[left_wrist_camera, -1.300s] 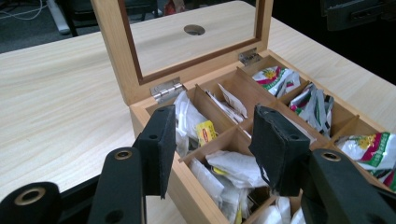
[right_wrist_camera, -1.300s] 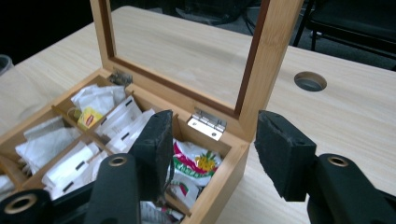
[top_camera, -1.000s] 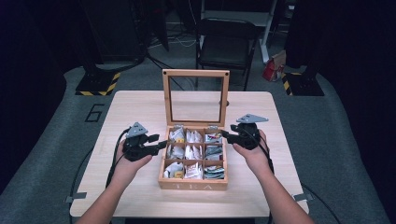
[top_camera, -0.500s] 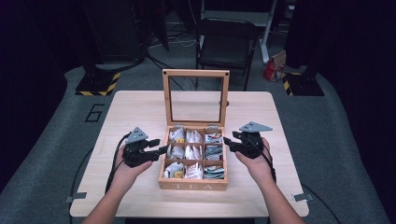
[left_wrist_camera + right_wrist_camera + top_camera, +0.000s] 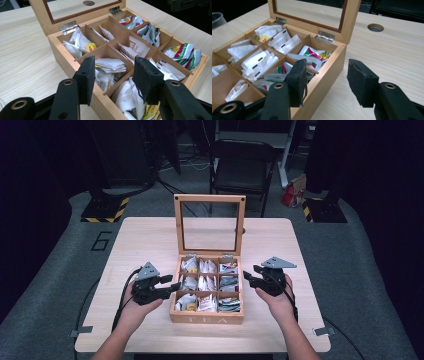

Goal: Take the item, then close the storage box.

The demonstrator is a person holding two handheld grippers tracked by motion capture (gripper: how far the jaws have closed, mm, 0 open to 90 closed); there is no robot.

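Left tongs point(image 5: 172, 286) and right tongs point(image 5: 248, 277), both apart and empty, flanking the open tea box point(image 5: 206, 316) between them.

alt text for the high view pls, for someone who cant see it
An open wooden tea box, its glass lid upright, sits on a light wood table; its nine compartments hold tea bags. A person's hands hold the left gripper and the right gripper at either side, both open.
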